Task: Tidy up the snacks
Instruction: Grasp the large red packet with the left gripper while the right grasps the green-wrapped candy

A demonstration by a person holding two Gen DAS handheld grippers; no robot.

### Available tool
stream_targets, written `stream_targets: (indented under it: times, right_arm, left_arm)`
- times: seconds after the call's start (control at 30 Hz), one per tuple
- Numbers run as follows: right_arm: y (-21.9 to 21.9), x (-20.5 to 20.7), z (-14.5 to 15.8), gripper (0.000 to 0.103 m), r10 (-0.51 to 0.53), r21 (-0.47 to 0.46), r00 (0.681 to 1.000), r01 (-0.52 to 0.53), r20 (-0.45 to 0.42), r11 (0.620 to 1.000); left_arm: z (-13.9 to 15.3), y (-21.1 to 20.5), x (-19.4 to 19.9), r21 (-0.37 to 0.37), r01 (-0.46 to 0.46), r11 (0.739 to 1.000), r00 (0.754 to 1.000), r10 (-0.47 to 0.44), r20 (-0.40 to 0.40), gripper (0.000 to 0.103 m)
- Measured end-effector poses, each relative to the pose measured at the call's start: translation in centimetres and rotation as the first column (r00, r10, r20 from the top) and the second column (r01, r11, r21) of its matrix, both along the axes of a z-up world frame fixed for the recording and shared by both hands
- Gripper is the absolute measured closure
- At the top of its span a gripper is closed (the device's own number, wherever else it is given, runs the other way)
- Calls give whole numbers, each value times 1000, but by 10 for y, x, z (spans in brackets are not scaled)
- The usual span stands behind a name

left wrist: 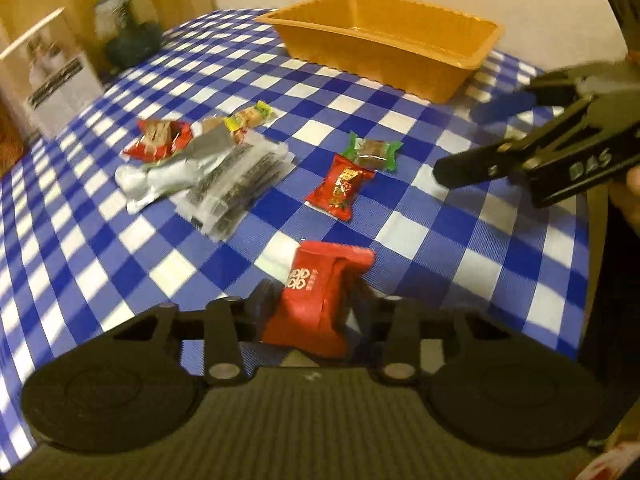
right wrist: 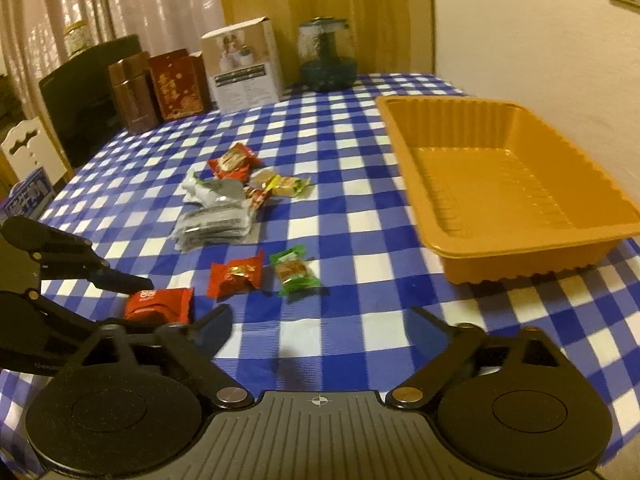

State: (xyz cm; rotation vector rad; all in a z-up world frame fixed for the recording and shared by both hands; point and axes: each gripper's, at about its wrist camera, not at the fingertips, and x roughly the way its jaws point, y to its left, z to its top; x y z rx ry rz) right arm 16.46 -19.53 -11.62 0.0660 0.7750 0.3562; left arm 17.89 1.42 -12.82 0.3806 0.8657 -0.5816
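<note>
The left gripper (left wrist: 310, 300) squeezes a red snack packet (left wrist: 320, 300) between its two black fingers; the packet is soft and puffy, with small white marks too blurry to read. The right gripper (right wrist: 320, 320) has its jaws wide apart with nothing between them, above the blue and white checked tablecloth (right wrist: 360, 208). White letters on its side look like "DAS". A little farther lie a shiny red candy (right wrist: 236, 276) and a green-wrapped square snack (right wrist: 294, 274). Past those sits a heap of silver, clear and red packets (right wrist: 224, 208). The ridged orange plastic tray (right wrist: 516, 248) stands empty at the right. At the back are a white box (right wrist: 244, 68), brown tins (right wrist: 134, 92) and a glass jar (right wrist: 326, 56).
</note>
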Motion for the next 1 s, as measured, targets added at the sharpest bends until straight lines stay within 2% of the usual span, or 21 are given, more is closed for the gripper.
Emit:
stream_targets:
  times: [0.1,0.17,0.27,0.37,0.47,0.57,0.7,0.77,1.0]
  right_arm:
    - [5,5,-1,24,9,-12,1000,-9,9,1000]
    - [10,11,-3,33,18,-32,1000,-18,14,999]
    - [18,21,-8,40,36,-59,999,-35,22,998]
    - [23,30,-11,47,52,-62,998,-50,23,997]
    - [33,36,-14,52,78,-97,996,-74,39,993]
    - [39,42,-18,59,90,-118,996,-86,27,989]
    - [42,42,-21,65,103,-138,994,-99,27,985]
    - [44,41,-21,74,108,-146,994,-102,31,984]
    - [34,34,-13,78,78,-139,996,-70,47,988]
  left_arm:
    - [0,5,-5,-47,-89,995,996,88,-19,76]
    - [1,11,-9,-84,-162,983,987,160,-28,78]
    - [1,24,-12,-147,-282,948,959,277,-57,79]
    - [3,31,-16,-174,-358,918,934,351,-68,80]
    - [5,32,-20,-184,-389,903,921,384,-65,80]
    - [7,27,-24,-194,-397,897,918,392,-61,80]
    - [8,25,-27,-209,-408,889,913,404,-63,80]
    - [9,24,-27,-216,-415,884,909,412,-64,80]
    - [16,16,-32,-245,-448,860,893,445,-73,80]
